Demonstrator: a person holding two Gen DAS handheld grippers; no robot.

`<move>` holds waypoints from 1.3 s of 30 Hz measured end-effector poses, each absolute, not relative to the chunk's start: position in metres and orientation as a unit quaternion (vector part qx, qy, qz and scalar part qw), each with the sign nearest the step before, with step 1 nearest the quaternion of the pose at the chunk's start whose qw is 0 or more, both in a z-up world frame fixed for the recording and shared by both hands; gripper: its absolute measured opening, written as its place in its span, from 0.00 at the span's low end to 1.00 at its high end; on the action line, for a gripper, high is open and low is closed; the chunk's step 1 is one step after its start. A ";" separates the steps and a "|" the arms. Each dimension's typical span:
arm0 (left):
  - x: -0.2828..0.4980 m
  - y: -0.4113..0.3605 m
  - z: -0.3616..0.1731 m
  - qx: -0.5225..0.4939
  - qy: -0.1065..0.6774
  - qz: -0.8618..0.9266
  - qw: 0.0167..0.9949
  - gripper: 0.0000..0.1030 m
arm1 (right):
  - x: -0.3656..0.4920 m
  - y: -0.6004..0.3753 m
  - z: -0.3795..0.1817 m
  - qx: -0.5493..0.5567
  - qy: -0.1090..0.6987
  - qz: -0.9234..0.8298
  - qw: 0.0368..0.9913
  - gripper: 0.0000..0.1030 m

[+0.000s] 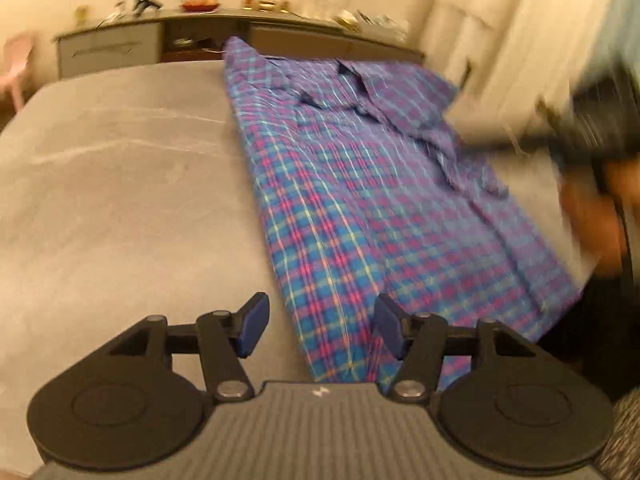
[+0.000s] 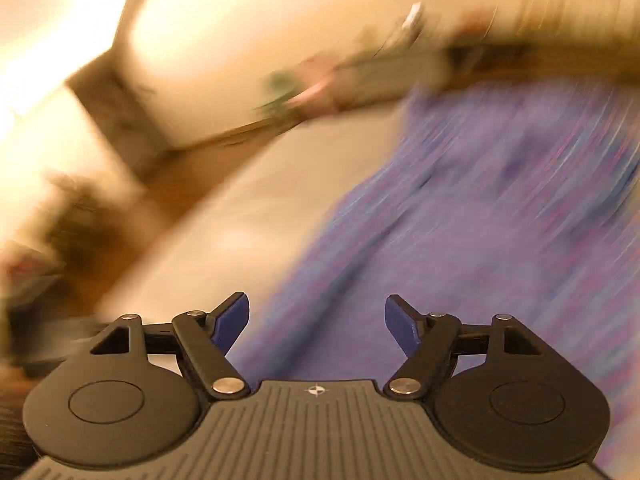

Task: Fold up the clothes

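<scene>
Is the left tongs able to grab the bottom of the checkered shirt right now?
Probably yes. The left tongs are open, with the plaid shirt hem lying flat on the bed just ahead, and nothing lies in between.

I've got the plaid shirt [image 1: 360,200] lying flat on the bed [image 1: 120,200], blue-purple with pink and yellow lines, collar toward 12 o'clock, hem at 6.
</scene>
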State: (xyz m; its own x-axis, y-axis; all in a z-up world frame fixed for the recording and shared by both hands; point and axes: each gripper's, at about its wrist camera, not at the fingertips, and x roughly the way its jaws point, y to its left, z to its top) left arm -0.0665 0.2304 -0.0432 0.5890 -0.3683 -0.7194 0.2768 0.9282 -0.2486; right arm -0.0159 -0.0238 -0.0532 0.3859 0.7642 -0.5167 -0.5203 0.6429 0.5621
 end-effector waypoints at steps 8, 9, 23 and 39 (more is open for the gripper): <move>-0.009 0.267 -0.030 -0.172 0.439 -0.171 0.865 0.54 | -0.016 0.008 -0.122 0.350 0.444 0.401 0.721 0.76; 0.003 0.266 -0.032 -0.169 0.447 -0.173 0.861 0.54 | -0.016 0.009 -0.126 0.366 0.444 0.401 0.713 0.76; 0.090 0.242 -0.076 -0.081 0.489 -0.197 0.846 0.41 | -0.032 0.056 -0.146 0.355 0.455 0.459 0.676 0.61; 0.051 0.230 -0.051 -0.060 0.420 -0.252 0.870 0.39 | -0.030 0.015 -0.012 0.155 0.418 0.454 0.771 0.52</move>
